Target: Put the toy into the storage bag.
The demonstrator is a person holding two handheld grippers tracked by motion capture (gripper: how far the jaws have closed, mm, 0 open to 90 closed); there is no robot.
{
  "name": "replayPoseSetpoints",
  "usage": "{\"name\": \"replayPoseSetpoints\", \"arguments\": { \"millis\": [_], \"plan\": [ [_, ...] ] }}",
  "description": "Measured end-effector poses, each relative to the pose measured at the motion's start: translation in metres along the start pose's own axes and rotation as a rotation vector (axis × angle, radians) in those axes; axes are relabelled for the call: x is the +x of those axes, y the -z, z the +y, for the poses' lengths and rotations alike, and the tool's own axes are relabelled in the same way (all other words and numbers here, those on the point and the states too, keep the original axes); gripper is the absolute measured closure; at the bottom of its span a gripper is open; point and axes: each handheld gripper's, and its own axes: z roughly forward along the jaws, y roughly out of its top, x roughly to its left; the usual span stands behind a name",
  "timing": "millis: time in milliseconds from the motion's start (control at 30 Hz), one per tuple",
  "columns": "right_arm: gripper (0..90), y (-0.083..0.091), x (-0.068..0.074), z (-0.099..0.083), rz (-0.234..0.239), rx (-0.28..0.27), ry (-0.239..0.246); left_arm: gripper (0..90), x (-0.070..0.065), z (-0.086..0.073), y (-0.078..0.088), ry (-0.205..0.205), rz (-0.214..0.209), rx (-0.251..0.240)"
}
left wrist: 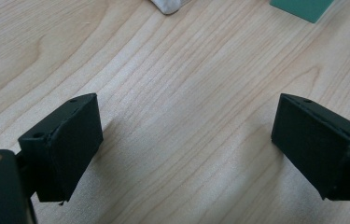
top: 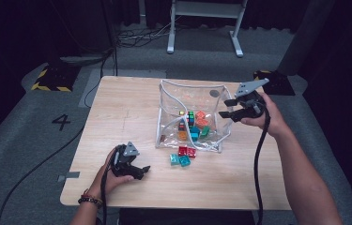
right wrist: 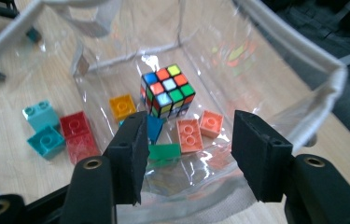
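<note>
Right gripper (top: 225, 108) at 3 o'clock edge of clear plastic bag (top: 211, 140), above its rim; jaws parted, nothing between them. Puzzle cube (right wrist: 167, 90) inside bag, at 12 o'clock beyond jaws, apart from them. Orange bricks (right wrist: 197, 129), green brick (right wrist: 163, 153), blue brick (right wrist: 154, 127), yellow brick (right wrist: 122, 106) around cube on bag floor. Red bricks (top: 187, 151) and teal bricks (top: 179, 160) outside bag at 6 o'clock. Left gripper (top: 138, 171) at 7 o'clock on wooden table (top: 126, 108), well apart from bag, jaws wide, empty.
</note>
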Motion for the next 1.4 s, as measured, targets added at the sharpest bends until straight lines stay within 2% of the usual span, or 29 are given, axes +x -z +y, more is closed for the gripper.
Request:
{"name": "replayPoseSetpoints", "arguments": {
  "millis": [167,233,433,667,867,900,967,1033,1100,1233,1400],
  "plan": [
    [45.1,0.024,0.016,-0.016,0.010,-0.133,-0.004,9.0,0.000,0.000,0.000,0.000,-0.001,0.000],
    [44.4,0.032,0.023,-0.022,0.002,-0.160,-0.001,9.0,0.000,0.000,0.000,0.000,-0.001,0.000],
    [39.0,0.047,0.044,-0.037,-0.003,-0.217,-0.013,9.0,0.000,0.000,0.000,-0.001,0.000,0.000],
    [35.6,0.051,0.063,-0.062,0.008,-0.254,-0.042,9.0,0.000,0.000,0.000,0.000,0.000,0.000],
    [35.8,0.044,0.082,-0.088,0.040,-0.279,-0.042,9.0,0.000,0.000,0.000,0.000,0.000,0.000],
    [36.2,0.042,0.086,-0.093,0.057,-0.293,-0.047,9.0,0.000,0.000,0.000,0.000,0.000,0.000],
    [36.3,0.035,0.095,-0.100,0.086,-0.287,-0.049,9.0,0.000,0.000,0.000,0.000,0.000,0.000],
    [36.8,0.026,0.106,-0.106,0.103,-0.282,-0.035,9.0,0.000,0.000,0.000,-0.001,0.001,0.000],
    [36.9,0.013,0.116,-0.110,0.123,-0.252,-0.015,9.0,0.000,0.000,0.000,0.000,0.000,0.000],
    [38.0,-0.011,0.132,-0.113,0.169,-0.235,-0.010,9.0,0.000,0.000,0.000,0.000,0.000,0.000],
    [39.0,-0.041,0.143,-0.113,0.193,-0.198,-0.014,9.0,0.000,0.000,0.000,-0.001,0.001,0.000]
  ]
}}
